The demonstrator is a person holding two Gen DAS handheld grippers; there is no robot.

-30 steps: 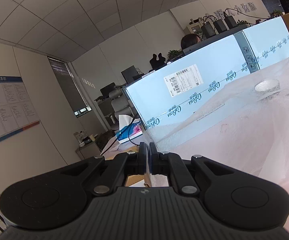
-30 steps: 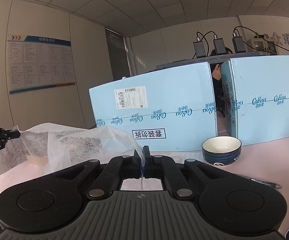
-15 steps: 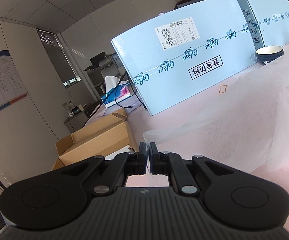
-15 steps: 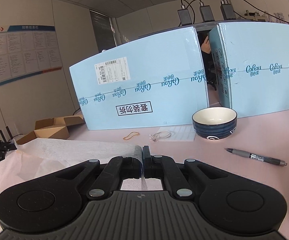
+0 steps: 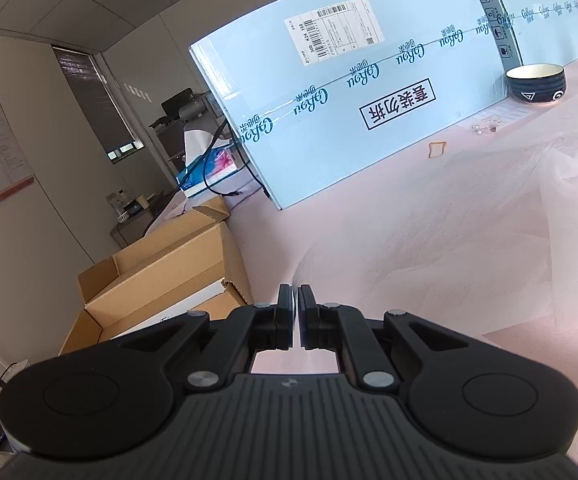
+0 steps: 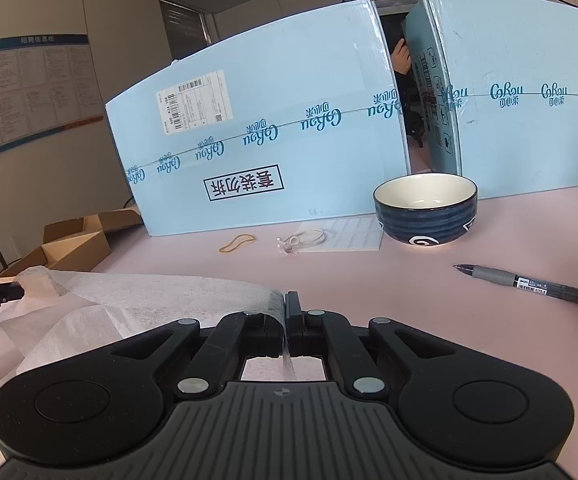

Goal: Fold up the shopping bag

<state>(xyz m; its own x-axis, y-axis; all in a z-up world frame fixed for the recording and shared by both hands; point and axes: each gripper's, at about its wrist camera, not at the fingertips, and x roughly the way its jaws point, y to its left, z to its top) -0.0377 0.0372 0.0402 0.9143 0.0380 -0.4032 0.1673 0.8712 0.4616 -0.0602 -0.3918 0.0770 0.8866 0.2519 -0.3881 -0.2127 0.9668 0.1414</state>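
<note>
Shopping bag: white non-woven, lower left of right wrist view, on pink table. Right gripper: jaws opening, bag edge between them. Left gripper: pinching bag corner

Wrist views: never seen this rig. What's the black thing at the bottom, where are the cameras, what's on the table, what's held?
No robot arm here: a person carries two hand-held tools, each with a fisheye camera looking along its two fingers. The black shape is the tool itself. The left tool and right tool each pinch an edge of the thin white shopping bag, which is spread over the pink table. Also there: a dark blue bowl, a pen, a rubber band, and light blue cartons standing behind.
</note>
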